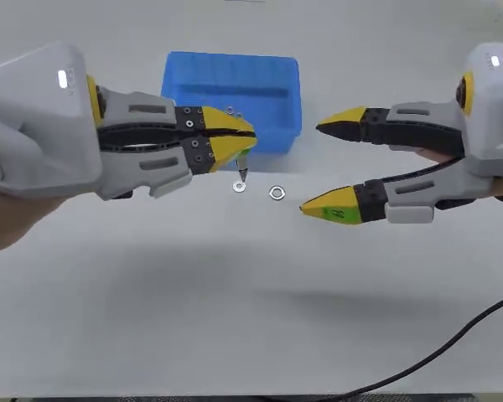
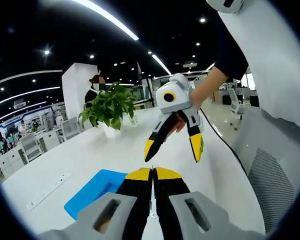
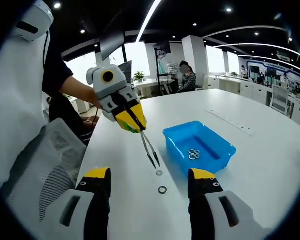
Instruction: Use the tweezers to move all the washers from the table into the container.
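White table (image 1: 235, 293) — office, ceiling striplights (image 3: 151, 17).

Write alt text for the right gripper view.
The left gripper, shut on tweezers, points their tips down at a washer on the white table, with a second washer lying nearer the camera. Right of them a blue container holds several washers; the right gripper, jaws open, frames the bottom.

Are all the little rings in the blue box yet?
Not yet. A few washers already lie in the blue container. The left gripper holds the tweezers, tips close to one loose washer; another washer lies beside it on the table. Both need moving.
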